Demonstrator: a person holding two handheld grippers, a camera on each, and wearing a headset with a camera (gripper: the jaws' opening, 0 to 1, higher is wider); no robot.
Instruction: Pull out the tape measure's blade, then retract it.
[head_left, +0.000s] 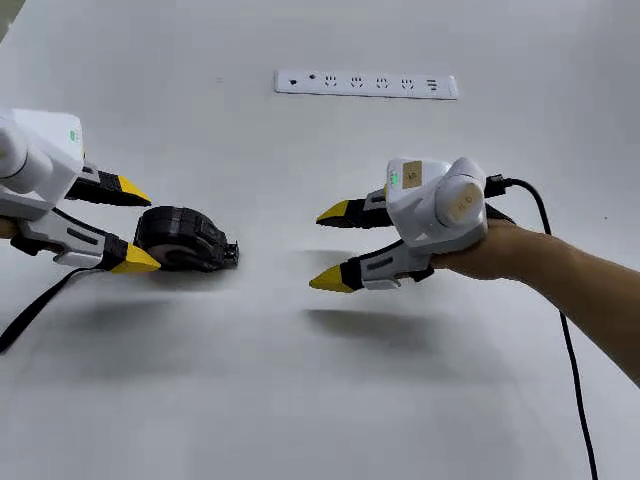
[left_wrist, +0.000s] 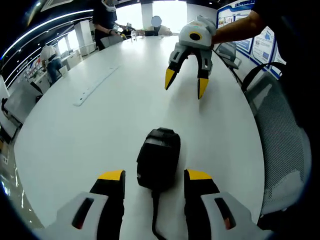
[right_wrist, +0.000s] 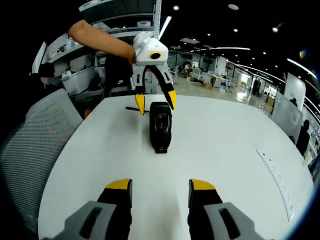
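A black tape measure (head_left: 185, 239) lies on the white table, its blade end pointing right, blade fully inside. My left gripper (head_left: 140, 225) is open with its yellow-tipped jaws on either side of the case's rear, not closed on it; the tape measure (left_wrist: 159, 157) sits just ahead of the jaws and the left gripper (left_wrist: 155, 176) straddles its back end. My right gripper (head_left: 333, 245) is open and empty, a hand's width to the right of the tape measure's blade end. From the right gripper (right_wrist: 160, 185) the tape measure (right_wrist: 160, 125) lies straight ahead.
A white power strip (head_left: 366, 84) lies flat at the far side of the table. A black cable (head_left: 565, 330) trails from the right gripper along the right. A mesh office chair (right_wrist: 30, 150) stands at the table's edge. People sit at the far end.
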